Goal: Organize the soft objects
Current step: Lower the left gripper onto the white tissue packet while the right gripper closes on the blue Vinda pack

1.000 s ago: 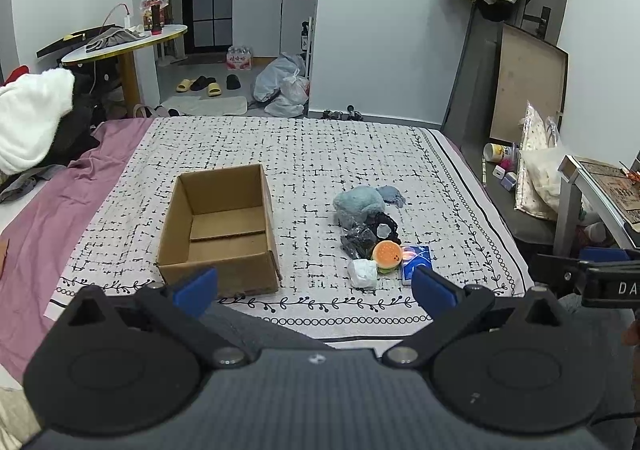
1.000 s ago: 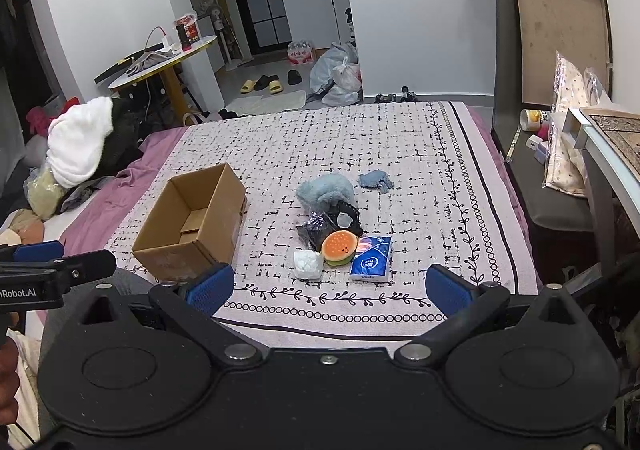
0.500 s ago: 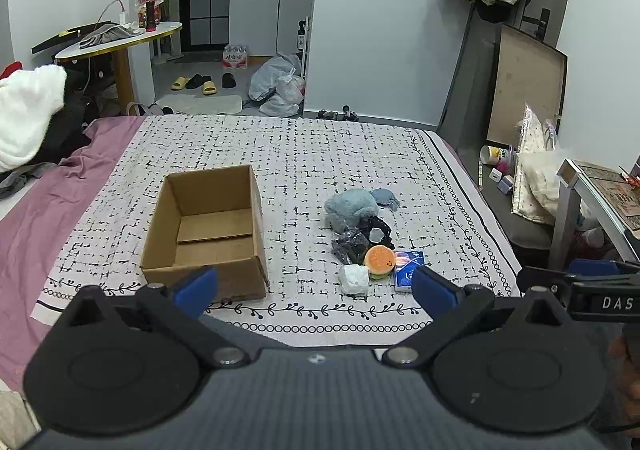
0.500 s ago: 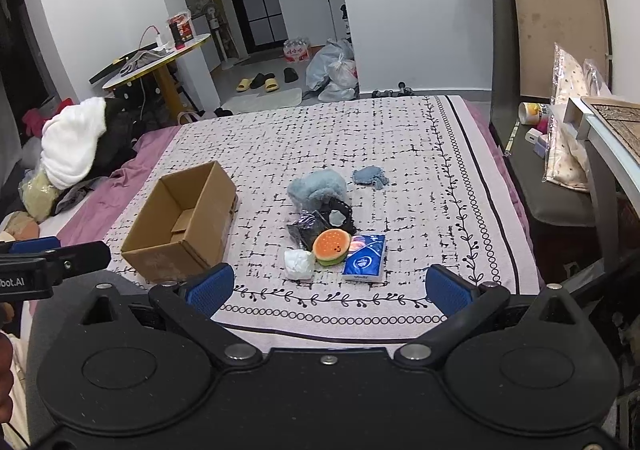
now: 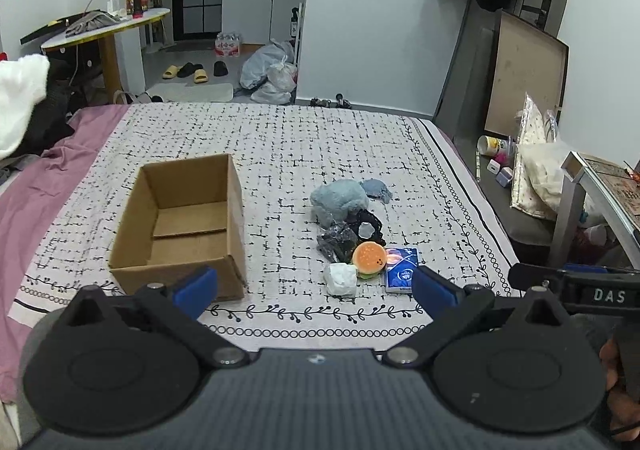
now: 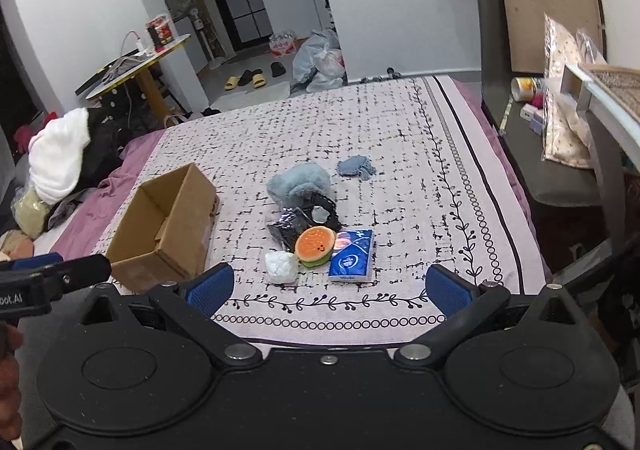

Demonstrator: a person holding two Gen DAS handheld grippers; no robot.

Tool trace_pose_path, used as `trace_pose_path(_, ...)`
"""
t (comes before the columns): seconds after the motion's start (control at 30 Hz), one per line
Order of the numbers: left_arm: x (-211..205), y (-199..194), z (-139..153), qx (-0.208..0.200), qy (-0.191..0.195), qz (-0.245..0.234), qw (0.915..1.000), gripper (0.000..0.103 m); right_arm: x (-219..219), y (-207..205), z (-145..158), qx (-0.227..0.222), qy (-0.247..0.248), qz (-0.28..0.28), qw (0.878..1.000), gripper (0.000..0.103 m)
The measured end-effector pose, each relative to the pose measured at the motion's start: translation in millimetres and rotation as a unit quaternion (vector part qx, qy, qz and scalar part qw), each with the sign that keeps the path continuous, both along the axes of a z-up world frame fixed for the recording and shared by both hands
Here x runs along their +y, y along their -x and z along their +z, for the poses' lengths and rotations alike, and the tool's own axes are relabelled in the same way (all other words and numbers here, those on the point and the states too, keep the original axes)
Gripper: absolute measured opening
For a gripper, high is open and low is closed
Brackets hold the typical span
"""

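Both grippers are moving closer to the bed (image 5: 280, 138); left gripper (image 5: 316, 286) and right gripper (image 6: 328, 286) are hovering with jaws apart, empty. Soft toys (image 5: 352, 234) are lying beside the box (image 5: 180, 226).

Brown cardboard box (image 5: 180, 226), orange burger toy (image 5: 369, 257), blue-padded claw (image 5: 316, 290).

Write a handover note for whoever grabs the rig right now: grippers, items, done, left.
Left gripper: open, holding nothing, short of the bed.
Right gripper: open, holding nothing.
Cardboard box: on the bedspread, nothing visible inside.
To its right, in a cluster: blue plush, small blue cloth, black bundle, burger toy, white wad, tissue pack.
Done: nothing packed.
Left: presumably move every soft item into the box.
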State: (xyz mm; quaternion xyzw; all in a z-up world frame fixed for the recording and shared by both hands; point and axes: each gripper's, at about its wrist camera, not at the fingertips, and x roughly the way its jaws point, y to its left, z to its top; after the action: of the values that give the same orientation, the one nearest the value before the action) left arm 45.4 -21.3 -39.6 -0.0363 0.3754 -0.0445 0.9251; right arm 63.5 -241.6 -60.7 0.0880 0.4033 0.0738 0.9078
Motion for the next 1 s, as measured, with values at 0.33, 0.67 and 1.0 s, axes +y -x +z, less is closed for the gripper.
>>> trace_pose_path(0.33, -10.2, -35.8, -24.7, 0.029, 0.013, -0.002, 0.9995, 0.102, -10.9, -44.7, -27.3, 0.052, -0.04, -0.018, 0.998, 0.103)
trace_pose_path(0.67, -15.5, -74.7, -57.5, 0.071, 0.024, -0.002, 0.9972, 0.1, -8.9, -91.5, -48.5, 0.104, -0.05, -0.023, 0.993, 0.103)
trace_pose_path(1.0, -20.1, -113.5, -100.5, 0.117, 0.036, 0.003, 0.9925, 0.091, -2.2, -136.6, -88.3, 0.153, -0.053, -0.017, 0.987, 0.094)
